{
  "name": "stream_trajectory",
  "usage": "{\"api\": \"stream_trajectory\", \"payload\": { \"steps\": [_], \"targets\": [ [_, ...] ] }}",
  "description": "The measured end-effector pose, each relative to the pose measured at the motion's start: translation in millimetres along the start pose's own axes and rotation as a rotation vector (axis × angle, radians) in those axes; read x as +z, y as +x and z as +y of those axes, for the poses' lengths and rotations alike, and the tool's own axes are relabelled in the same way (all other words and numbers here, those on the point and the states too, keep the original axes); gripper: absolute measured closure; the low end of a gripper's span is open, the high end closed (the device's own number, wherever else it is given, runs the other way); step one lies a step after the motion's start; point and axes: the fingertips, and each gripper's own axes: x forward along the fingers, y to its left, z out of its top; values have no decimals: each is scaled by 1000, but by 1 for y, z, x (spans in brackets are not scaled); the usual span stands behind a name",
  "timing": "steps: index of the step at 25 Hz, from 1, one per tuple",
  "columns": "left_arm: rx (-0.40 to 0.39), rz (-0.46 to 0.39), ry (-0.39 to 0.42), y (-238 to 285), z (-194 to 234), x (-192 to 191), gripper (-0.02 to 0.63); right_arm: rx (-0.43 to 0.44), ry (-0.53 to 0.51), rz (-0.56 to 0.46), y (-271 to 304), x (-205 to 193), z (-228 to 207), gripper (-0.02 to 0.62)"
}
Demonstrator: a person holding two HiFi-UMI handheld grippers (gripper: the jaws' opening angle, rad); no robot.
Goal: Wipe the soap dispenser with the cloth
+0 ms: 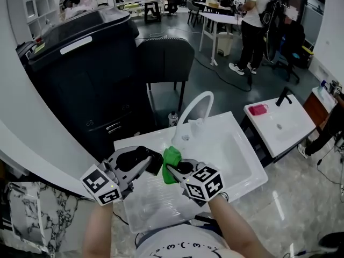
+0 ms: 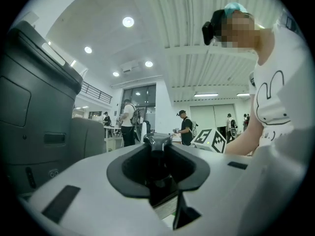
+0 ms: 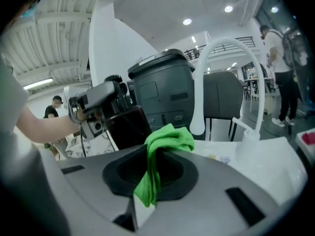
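Looks steeply down on a white counter (image 1: 239,168) with a built-in sink (image 1: 156,203) and an arched white faucet (image 1: 194,105). Shows a person's arms (image 1: 236,230) reaching in from the bottom edge, a tool in each hand, both held above the sink.

Left hand-held gripper (image 1: 138,165): clenched on the black soap dispenser (image 1: 153,160), jaws pressed against its sides, its dark top showing between them in the left gripper view. Long axis of the bottle roughly upright, crossing the jaws, perhaps with a slight lean; exact tilt hard to judge.

Right hand-held gripper (image 1: 176,171): clamped on a bunched green cloth (image 1: 172,157), one fold sticking out past the jaw tips, a tail hanging below.

Key relation: soap dispenser directly left of the cloth, at about the same height, just beside it. Touching or barely apart, impossible to tell from above. In the right gripper view, lies ahead and to the left of the green fold, dark flank turned toward it.

Right hand the nearer one for the wiping stroke; left hand only presenting the bottle. Judged as the very start of wiping. Calls for a short push of the cloth leftward onto that flank, then strokes along the bottle's length.

Behind: a large dark cabinet (image 1: 80,74) and people (image 1: 255,20) standing at tables.
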Motion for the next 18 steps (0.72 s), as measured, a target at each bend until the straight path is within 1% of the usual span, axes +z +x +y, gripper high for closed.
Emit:
{"api": "stream_trajectory", "payload": {
  "steps": [2,3,5,9,11,13,15,18],
  "targets": [
    [-10,0,28,-2,-4,4,497,-16,-47,22,-5,-4,-7,548],
    [-19,5,44,-3,-8,5,497,-17,-57,9,-10,-2,-11,548],
    [-53,33,94,-4,-17,6,497,6,-64,-58,-24,14,-17,548],
    [-141,95,211,-6,-40,3,497,117,-68,-224,-50,60,-11,548],
    [-164,135,253,-7,-48,-1,497,176,-33,-298,-58,79,-2,548],
    [-178,162,280,-6,-55,-4,497,223,1,-349,-60,91,6,548],
    [-188,162,289,-6,-58,-5,498,252,12,-363,-58,93,14,548],
    [-191,149,281,-6,-61,-1,497,308,0,-325,-49,80,27,548]
  ]
}}
